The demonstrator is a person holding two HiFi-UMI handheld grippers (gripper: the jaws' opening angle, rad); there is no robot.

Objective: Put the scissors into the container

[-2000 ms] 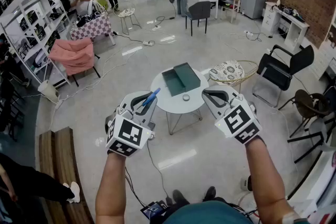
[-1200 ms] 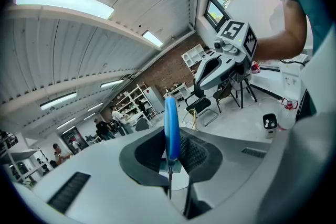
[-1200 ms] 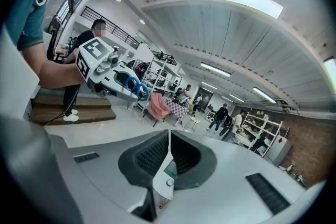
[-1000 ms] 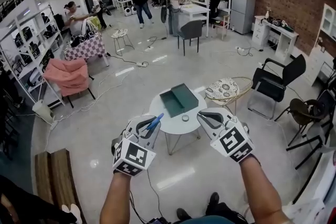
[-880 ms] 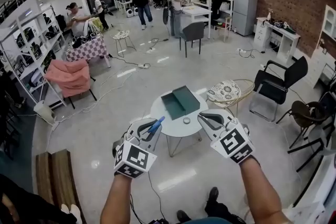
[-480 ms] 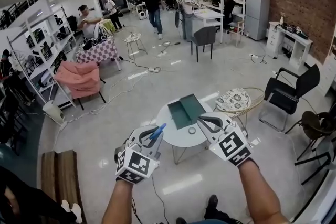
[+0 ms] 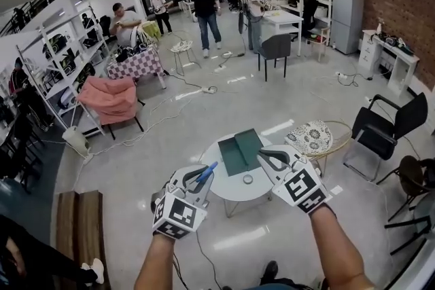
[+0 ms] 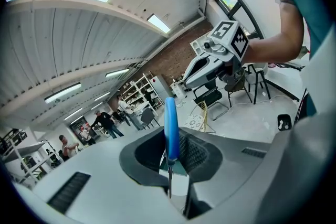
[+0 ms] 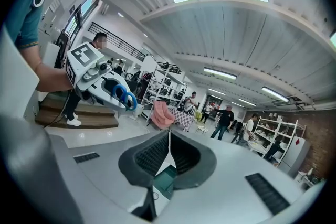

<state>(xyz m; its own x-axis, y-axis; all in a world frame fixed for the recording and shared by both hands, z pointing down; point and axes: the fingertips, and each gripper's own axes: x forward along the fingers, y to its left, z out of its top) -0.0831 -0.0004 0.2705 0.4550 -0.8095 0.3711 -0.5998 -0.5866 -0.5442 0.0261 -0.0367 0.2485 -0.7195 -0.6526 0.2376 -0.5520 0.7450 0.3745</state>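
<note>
Blue-handled scissors (image 7: 206,170) stick up from my left gripper (image 7: 198,175), which is shut on them. In the left gripper view the blue handle (image 8: 171,123) stands upright between the jaws. An open green container (image 7: 239,151) lies on a small round white table (image 7: 228,188), just beyond both grippers. My right gripper (image 7: 266,157) is shut with nothing in it and hovers at the container's right edge. In the right gripper view the container (image 9: 164,182) shows below the closed jaws, and the left gripper (image 9: 122,95) carries the scissors' handles.
A small ring (image 7: 248,179) lies on the table near the container. A wicker stool with a patterned cushion (image 7: 311,136) stands right of the table, and a black chair (image 7: 386,127) further right. A wooden bench (image 7: 78,227) is at the left. People stand far back.
The head view has swung upward, so the table and container sit lower in the frame. Both grippers keep their places before the table, the left still holding the scissors.
</note>
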